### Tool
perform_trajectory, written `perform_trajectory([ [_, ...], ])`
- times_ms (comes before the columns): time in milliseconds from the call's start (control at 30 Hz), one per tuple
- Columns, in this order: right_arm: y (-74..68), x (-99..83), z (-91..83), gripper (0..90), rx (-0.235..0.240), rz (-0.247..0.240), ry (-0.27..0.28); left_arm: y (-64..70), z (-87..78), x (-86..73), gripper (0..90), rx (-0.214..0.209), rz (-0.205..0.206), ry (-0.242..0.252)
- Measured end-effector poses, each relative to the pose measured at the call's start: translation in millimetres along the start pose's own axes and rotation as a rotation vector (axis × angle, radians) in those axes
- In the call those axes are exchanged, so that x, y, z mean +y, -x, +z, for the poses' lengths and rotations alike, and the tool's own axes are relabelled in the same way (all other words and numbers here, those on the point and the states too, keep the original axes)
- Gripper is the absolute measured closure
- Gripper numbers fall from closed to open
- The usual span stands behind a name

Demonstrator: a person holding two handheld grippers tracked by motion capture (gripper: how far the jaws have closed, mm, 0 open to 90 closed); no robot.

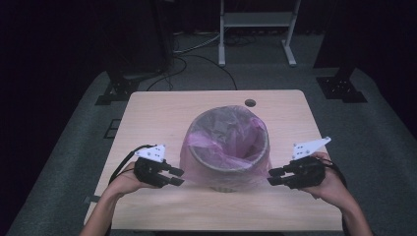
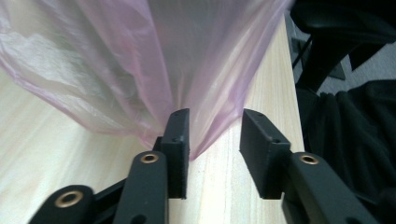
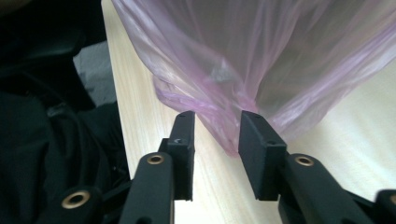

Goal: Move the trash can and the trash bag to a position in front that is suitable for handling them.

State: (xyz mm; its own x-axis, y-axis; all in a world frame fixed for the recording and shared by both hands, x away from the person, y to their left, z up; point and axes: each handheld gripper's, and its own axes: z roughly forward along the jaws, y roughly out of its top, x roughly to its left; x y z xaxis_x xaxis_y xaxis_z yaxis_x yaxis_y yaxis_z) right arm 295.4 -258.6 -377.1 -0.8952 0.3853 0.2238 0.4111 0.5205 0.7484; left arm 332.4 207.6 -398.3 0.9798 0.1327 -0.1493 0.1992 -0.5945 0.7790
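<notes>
A round bin [image 1: 255,132] lined with a thin pink plastic bag [image 1: 196,157] stands in the middle of the light wooden table [image 1: 157,113]. The bag is folded over the rim and drapes down the outside. My left gripper [image 1: 177,176] is open at the bin's left lower side, pointing at it. In the left gripper view the gripper [image 2: 212,116] has a hanging fold of the bag [image 2: 140,70] reaching between its jaws. My right gripper [image 1: 272,177] is open at the bin's right lower side. In the right gripper view the gripper [image 3: 217,116] has the bag's crumpled hem [image 3: 233,70] dipping between its jaws.
A small round hole [image 1: 250,103] sits near the table's far edge. Beyond the table stand a white rack frame [image 1: 255,29] and dark stand bases [image 1: 115,91] on grey carpet. The table's near edge lies close beside both grippers, with dark clothing [image 2: 345,130] past it.
</notes>
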Motion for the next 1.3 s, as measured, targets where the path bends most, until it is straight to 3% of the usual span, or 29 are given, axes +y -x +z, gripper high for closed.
perform_trajectory([
  [133, -2.0, 3.3, -18.4, 60.6, -0.022, -0.005, 0.070, 1.6, -15.4, 0.0, 53.0, -0.016, -0.004, 0.038],
  [233, 0.7, 5.4, -27.5, 57.5, -0.029, -0.001, 0.123, 1.3, -23.1, 3.3, 47.8, 0.001, 0.004, 0.050],
  [467, 3.9, 12.0, -15.3, 44.4, -0.111, -0.014, 0.157, -9.2, -21.8, 25.2, 33.0, 0.090, 0.036, 0.099],
  [600, 2.6, 16.3, -5.9, 42.7, -0.150, -0.038, 0.152, -16.4, -13.0, 37.1, 29.3, 0.135, 0.061, 0.111],
  [667, 2.5, 18.1, -3.5, 43.9, -0.157, -0.044, 0.156, -19.7, -9.0, 44.0, 34.8, 0.140, 0.091, 0.118],
  [733, 2.4, 19.4, -1.7, 48.2, -0.169, -0.053, 0.155, -21.6, -5.8, 49.1, 47.6, 0.150, 0.133, 0.103],
  [833, 2.4, 20.9, 1.1, 56.9, -0.178, -0.052, 0.147, -23.3, -2.6, 51.7, 72.8, 0.152, 0.148, 0.081],
  [900, 2.6, 21.9, 3.5, 66.3, -0.183, -0.049, 0.141, -23.6, 0.6, 50.6, 87.4, 0.155, 0.137, 0.069],
  [1067, 4.0, 24.2, 9.6, 88.9, -0.180, -0.021, 0.114, -21.0, 10.2, 37.4, 89.9, 0.139, 0.104, 0.064],
  [1300, 5.8, 26.3, 12.8, 90.0, -0.180, -0.005, 0.108, -10.1, 21.9, 21.3, 89.9, 0.104, 0.084, 0.067],
])
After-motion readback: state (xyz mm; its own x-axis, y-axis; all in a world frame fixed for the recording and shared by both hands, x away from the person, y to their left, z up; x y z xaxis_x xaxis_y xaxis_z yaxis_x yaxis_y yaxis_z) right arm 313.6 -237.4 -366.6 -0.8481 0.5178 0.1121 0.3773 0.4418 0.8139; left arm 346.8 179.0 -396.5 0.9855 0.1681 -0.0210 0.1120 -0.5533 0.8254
